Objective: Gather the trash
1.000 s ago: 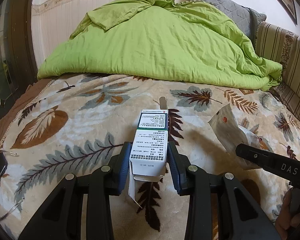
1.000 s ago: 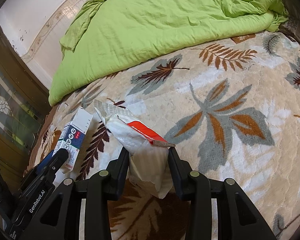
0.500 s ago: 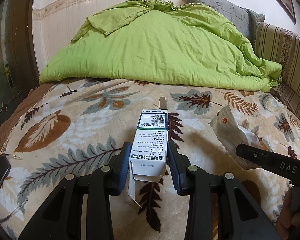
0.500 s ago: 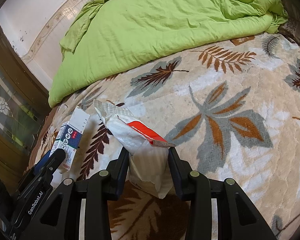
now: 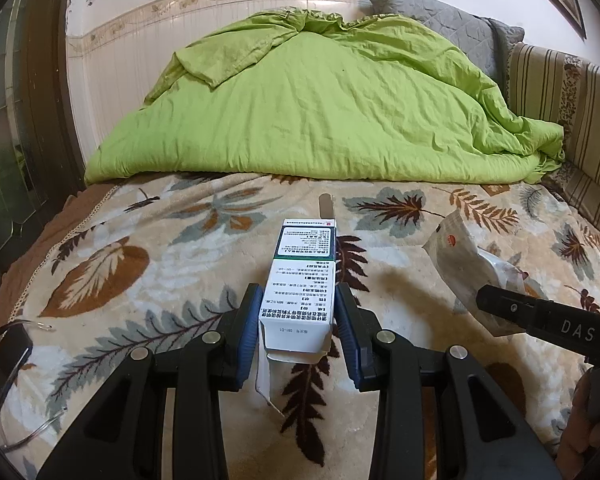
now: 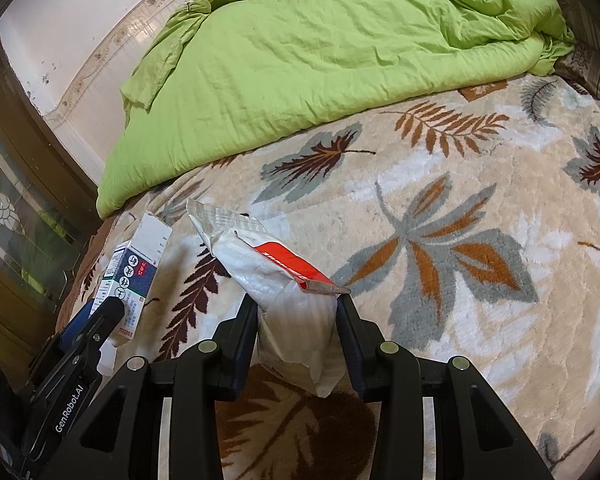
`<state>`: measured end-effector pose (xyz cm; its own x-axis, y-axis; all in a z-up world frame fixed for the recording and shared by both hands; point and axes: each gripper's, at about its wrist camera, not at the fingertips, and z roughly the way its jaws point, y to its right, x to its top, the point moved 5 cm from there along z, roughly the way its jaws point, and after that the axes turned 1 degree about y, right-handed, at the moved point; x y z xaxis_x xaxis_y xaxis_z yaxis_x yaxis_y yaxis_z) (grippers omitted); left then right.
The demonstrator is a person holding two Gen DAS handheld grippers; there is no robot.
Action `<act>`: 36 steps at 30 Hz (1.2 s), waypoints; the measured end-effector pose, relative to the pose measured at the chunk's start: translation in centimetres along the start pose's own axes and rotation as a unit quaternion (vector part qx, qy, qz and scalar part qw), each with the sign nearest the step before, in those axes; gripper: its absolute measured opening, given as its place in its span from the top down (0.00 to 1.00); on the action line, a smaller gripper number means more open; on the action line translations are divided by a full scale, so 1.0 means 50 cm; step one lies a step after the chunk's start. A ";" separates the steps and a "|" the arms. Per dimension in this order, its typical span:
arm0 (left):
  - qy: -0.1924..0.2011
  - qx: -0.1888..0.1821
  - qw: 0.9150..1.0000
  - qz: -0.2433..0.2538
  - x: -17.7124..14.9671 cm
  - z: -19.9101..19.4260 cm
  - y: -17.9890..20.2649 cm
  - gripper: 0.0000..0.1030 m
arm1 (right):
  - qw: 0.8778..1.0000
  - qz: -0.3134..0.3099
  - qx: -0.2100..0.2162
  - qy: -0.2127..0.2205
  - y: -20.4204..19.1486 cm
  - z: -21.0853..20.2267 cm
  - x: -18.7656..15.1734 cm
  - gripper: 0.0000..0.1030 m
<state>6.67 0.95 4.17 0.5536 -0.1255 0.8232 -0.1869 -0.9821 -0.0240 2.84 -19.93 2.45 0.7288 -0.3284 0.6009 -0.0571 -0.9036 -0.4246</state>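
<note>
flanking the leaf blanket: green quilt, eyeglasses

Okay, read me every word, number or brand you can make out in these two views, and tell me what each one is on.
"DAS": white letters on the right gripper, seen from the left wrist.
"GenRobot.AI": white letters on the left gripper, seen from the right wrist.
Medicine box: dense upside-down print, too small to read.
White pouch: white lettering on its red band, too blurred to read.
</note>
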 end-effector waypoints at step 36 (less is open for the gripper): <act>0.059 0.015 0.998 0.027 0.017 -0.045 0.017 0.66 | 0.999 -0.014 0.001 0.045 -0.011 -0.051 0.013 0.59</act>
<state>5.16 0.33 6.10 0.4440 -0.1630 0.8811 -0.1883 -0.9783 -0.0861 1.62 -20.34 4.82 0.6651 -0.3263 0.6717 -0.0358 -0.9124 -0.4077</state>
